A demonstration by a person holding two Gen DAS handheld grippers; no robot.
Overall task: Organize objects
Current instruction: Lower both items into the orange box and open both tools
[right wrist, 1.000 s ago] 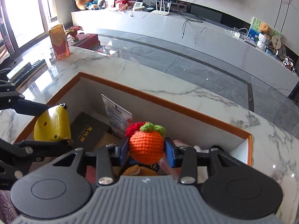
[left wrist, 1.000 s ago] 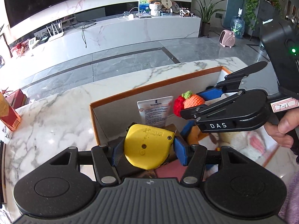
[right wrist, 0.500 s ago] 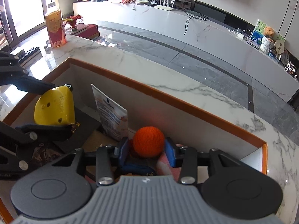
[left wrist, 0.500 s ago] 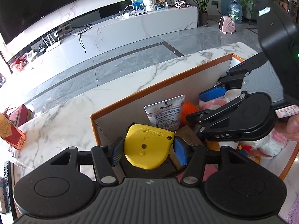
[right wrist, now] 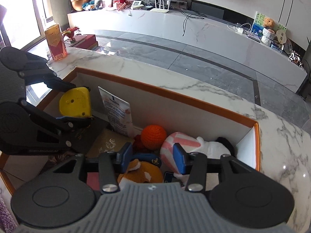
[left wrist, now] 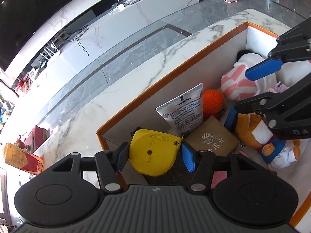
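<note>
My left gripper (left wrist: 155, 156) is shut on a yellow tape measure (left wrist: 155, 152) and holds it low over the left end of an orange-rimmed white box (left wrist: 175, 89). The right wrist view shows that same gripper (right wrist: 75, 103) and tape measure (right wrist: 76, 102) at the left. My right gripper (right wrist: 152, 156) hovers inside the box with its jaws opening and nothing pressed between them. An orange crocheted toy (right wrist: 153, 138) lies free just beyond its fingertips, against the back wall (right wrist: 194, 120).
Packed in the box are a Vaseline tube (left wrist: 184, 112), a brown booklet (left wrist: 211, 139), a pink-striped plush (right wrist: 180, 141) and an orange fox plush (right wrist: 140, 174). The box sits on a marble table (right wrist: 272, 155). A red and yellow carton (right wrist: 56, 42) stands at the table's far left.
The right gripper let go of the orange crocheted toy, which now lies in the box, and its jaws widened. The left gripper sank and rolled, still holding the tape measure.
</note>
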